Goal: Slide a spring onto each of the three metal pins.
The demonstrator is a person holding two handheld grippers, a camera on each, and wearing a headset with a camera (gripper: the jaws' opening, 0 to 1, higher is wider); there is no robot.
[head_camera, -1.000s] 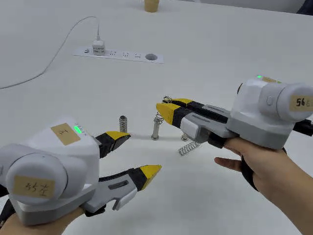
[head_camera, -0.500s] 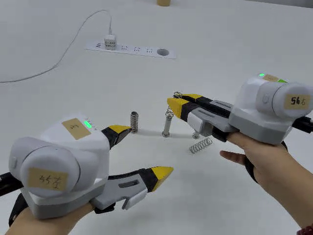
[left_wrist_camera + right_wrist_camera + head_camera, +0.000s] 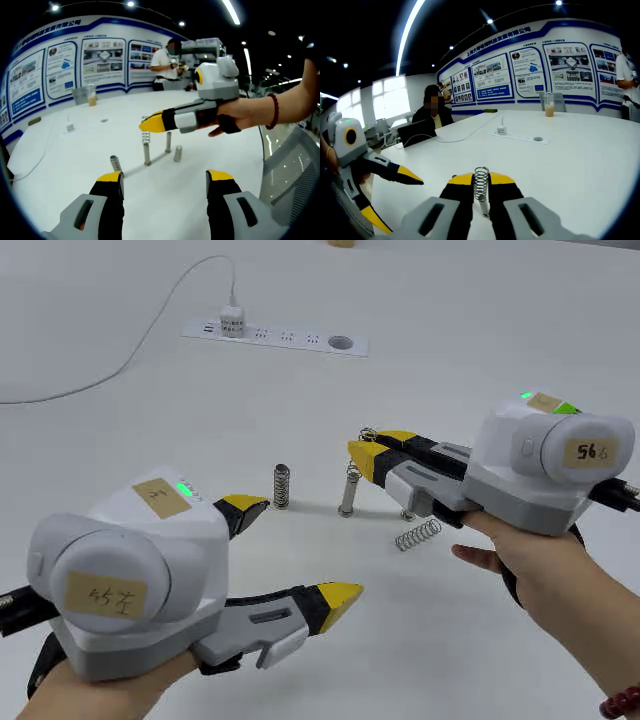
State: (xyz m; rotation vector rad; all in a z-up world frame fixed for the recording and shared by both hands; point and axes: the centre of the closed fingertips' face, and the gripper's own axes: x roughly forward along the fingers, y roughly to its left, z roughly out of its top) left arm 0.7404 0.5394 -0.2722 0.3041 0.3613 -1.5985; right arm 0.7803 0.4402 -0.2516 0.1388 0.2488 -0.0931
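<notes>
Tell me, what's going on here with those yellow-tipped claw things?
A person holds a set of tongs in each hand over a white table. The right tongs pinch a spring at the top of the middle pin, seemingly ready to slide it down. The left tongs hover open nearby, holding nothing. An upright spring stands further left, apparently on its pin already, and a loose spring lies on the table.

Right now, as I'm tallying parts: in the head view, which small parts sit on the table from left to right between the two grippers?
Upright spring → pin topped by the held spring → loose spring lying flat.
</notes>
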